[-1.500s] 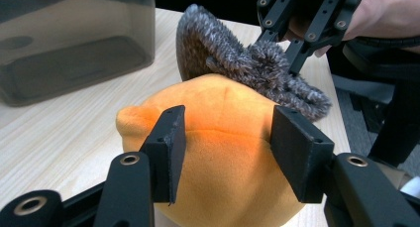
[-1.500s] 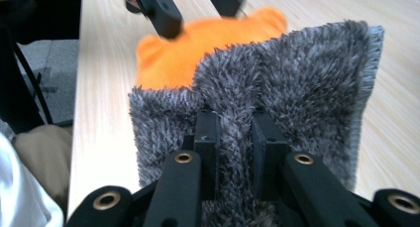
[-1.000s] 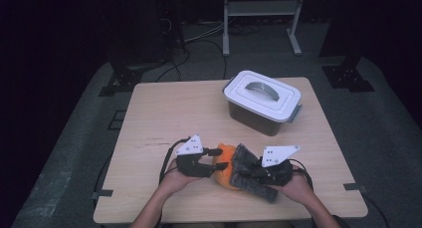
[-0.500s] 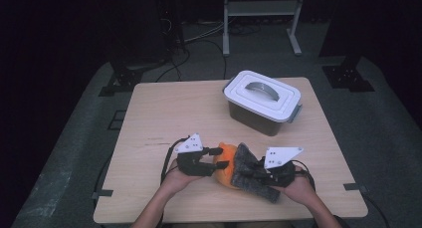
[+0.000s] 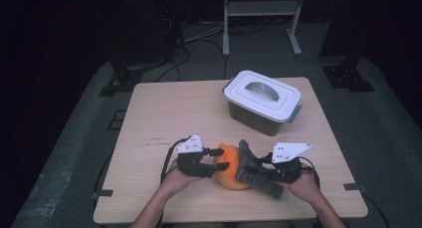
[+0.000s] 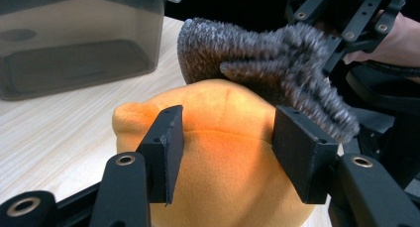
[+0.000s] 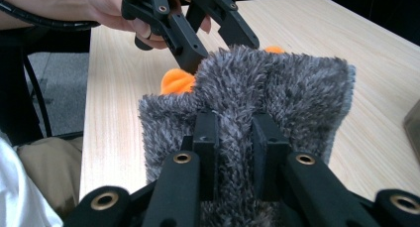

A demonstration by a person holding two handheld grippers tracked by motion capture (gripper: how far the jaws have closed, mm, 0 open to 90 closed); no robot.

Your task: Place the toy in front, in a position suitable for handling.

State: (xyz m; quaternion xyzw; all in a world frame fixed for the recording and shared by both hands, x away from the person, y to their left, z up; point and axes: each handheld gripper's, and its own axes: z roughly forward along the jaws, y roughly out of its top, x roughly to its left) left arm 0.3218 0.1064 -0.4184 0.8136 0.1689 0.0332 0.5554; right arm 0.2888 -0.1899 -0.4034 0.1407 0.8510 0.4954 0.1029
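A: What are the hands doing?

B: A person is sitting at the near side of the surface (image 5: pixel 164 113). Each hand is holding a claw. The left claw (image 5: pixel 219 159) is squeezing an orange plush toy (image 5: pixel 230 168). Its two black jaws are pressing on both sides of the soft orange thing, as the left gripper view is showing.

A: And the other one?

B: The right claw (image 5: pixel 259 169) is pinching a grey fuzzy cloth (image 5: pixel 255 170). In the right gripper view its jaws are sitting close together with a fold of the grey fur (image 7: pixel 277 93) between them.

A: Where is the cloth lying?

B: It is sitting near the front edge of the surface, between the two hands. It is touching the right side of the orange toy and partly covering it. Its long way is running at a slant, from the far left end by the toy down to the near right end by the right hand. The far end is sticking up over the toy.

A: What else is there?

B: A dark box with a white lid (image 5: pixel 262 95) is standing on the far right part of the surface, well apart from the hands. The lid is on, and it has a grey handle.
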